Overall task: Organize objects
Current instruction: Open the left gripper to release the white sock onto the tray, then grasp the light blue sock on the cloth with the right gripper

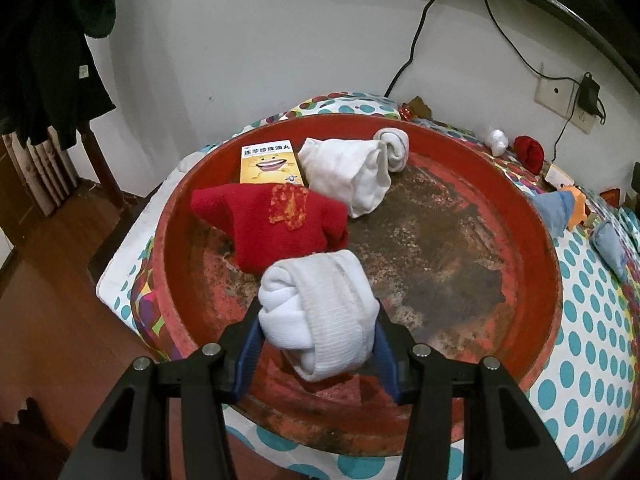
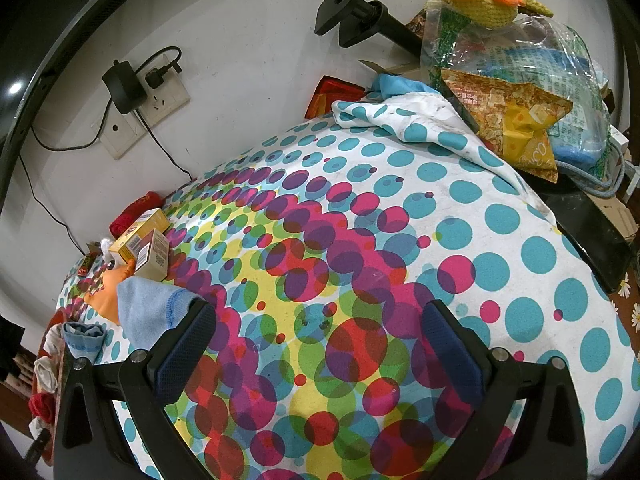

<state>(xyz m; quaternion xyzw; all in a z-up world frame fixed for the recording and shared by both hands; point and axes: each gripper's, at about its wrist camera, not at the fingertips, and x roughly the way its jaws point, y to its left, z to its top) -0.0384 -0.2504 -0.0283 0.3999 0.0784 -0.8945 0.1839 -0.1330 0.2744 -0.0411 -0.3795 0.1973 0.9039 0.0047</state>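
Now white sock roll (image 1: 320,316) clamped between left claw (image 1: 318,344) pads, over red basin (image 1: 532,240).

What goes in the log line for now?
left gripper: holds white sock roll over red basin | right gripper: open, empty

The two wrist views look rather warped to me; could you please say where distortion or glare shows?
Left wrist view: the red basin rim bulges, and the wall cable bows; no strong glare. Right wrist view: the dotted cloth domes upward, and a bright spot glints at the dark upper-left edge.
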